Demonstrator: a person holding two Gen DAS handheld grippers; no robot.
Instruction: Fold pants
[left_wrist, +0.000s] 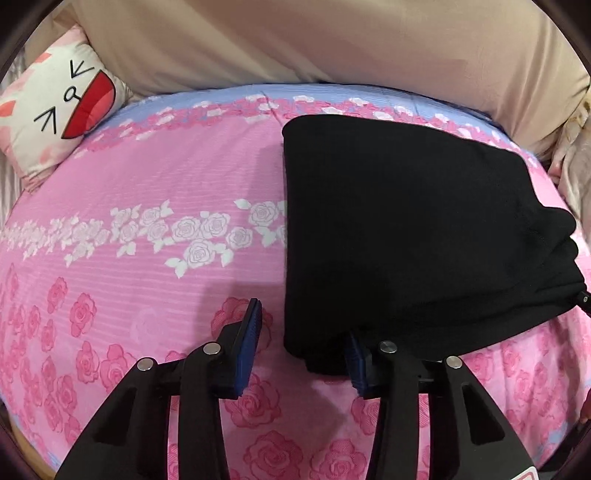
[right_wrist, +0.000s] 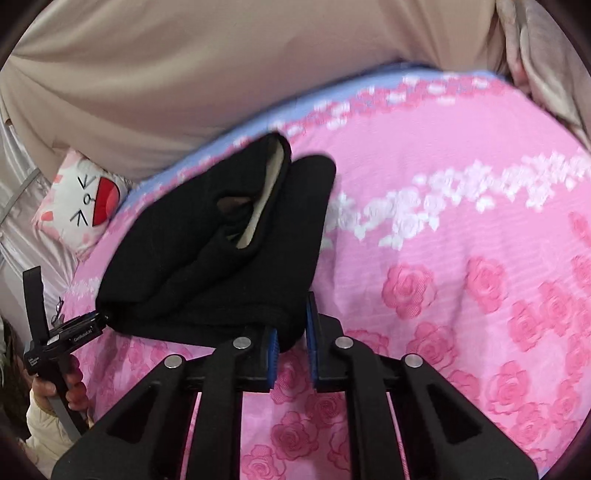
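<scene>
While the black pants (left_wrist: 406, 229) lie folded in a thick bundle on the bed (left_wrist: 155, 177), I hold one tool in each hand.

My left tool (left_wrist: 303, 350) is at the near edge of the pants. Its two blue pads stand partly apart. One pad (left_wrist: 247, 347) is out over the pink sheet, clear of the cloth. The other pad (left_wrist: 356, 365) is right at the hem, and the cloth hangs over its tip. A corner of the pants sits in the gap between them, but the pads do not press on it.

My right tool (right_wrist: 291, 343) is closed narrow on the pants (right_wrist: 221, 258). A fold of black cloth is pinched between its blue pads (right_wrist: 272, 354). In the right view the pants look bunched and a bit lifted, with a pale lining showing inside an opening near the far end. That view is a little blurry.

In the right view I can also see my left hand (right_wrist: 55, 391) down in the corner, wrapped around the handle of the left tool, with a cream sleeve (right_wrist: 44, 435) below it.

The bed sheet is pink with dark pink roses near me, a row of white roses across the middle, and a blue strip at the far edge. A white pillow (left_wrist: 55, 107) with a cartoon face and a big red mouth lies at the far left corner. A tan blanket (left_wrist: 295, 40) is piled up behind the bed.
</scene>
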